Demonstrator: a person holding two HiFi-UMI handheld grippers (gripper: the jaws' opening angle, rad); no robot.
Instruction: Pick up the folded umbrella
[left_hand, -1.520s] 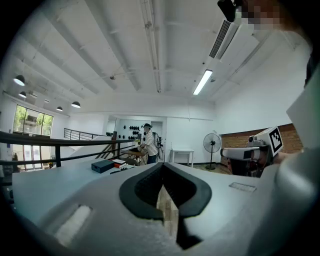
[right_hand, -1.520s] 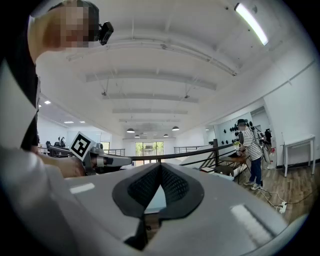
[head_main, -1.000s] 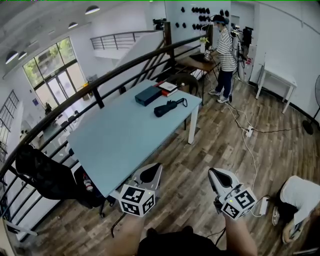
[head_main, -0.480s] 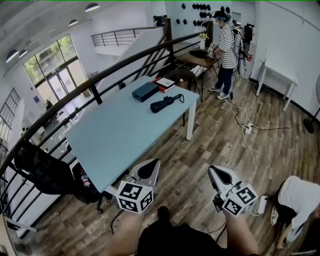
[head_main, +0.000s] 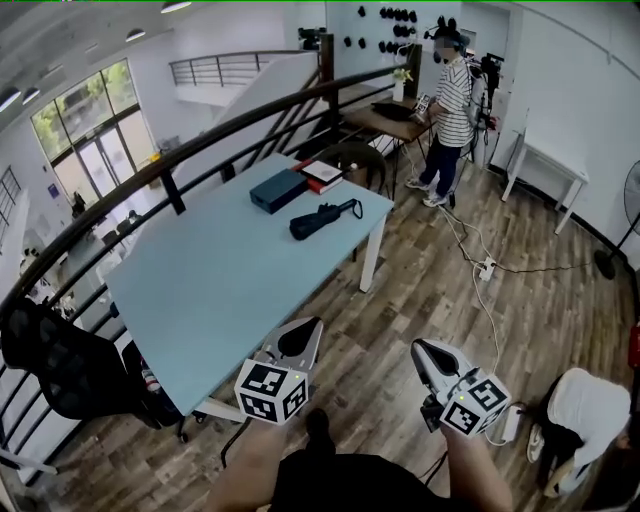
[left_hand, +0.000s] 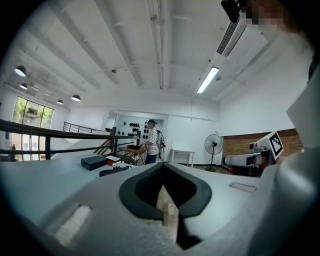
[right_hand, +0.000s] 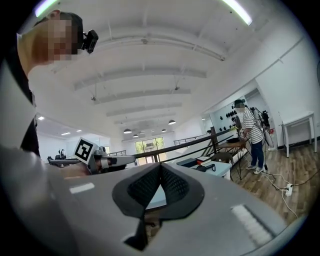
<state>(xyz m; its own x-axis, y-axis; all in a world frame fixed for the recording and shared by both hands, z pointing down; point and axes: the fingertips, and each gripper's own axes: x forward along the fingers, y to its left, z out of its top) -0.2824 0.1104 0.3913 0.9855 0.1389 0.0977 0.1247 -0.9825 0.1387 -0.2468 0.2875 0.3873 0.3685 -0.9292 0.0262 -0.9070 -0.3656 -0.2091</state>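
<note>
The folded black umbrella (head_main: 322, 218) lies near the far right corner of the light blue table (head_main: 210, 290), its strap end toward the table's right edge. It shows small in the left gripper view (left_hand: 114, 171) and in the right gripper view (right_hand: 207, 167). My left gripper (head_main: 300, 340) is held level off the table's near end, far short of the umbrella, jaws shut and empty. To its right, over the wooden floor, my right gripper (head_main: 425, 352) is also shut with nothing in it.
A dark blue box (head_main: 277, 189) and a red and white book (head_main: 322, 175) lie beyond the umbrella. A dark railing (head_main: 200, 150) runs behind the table. A person (head_main: 450, 100) stands at a far desk. A cable and power strip (head_main: 487, 268) lie on the floor.
The whole view has shifted toward the table, which now sits lower and further left. Both grippers moved along with it and stayed shut. The umbrella has not moved on the table.
</note>
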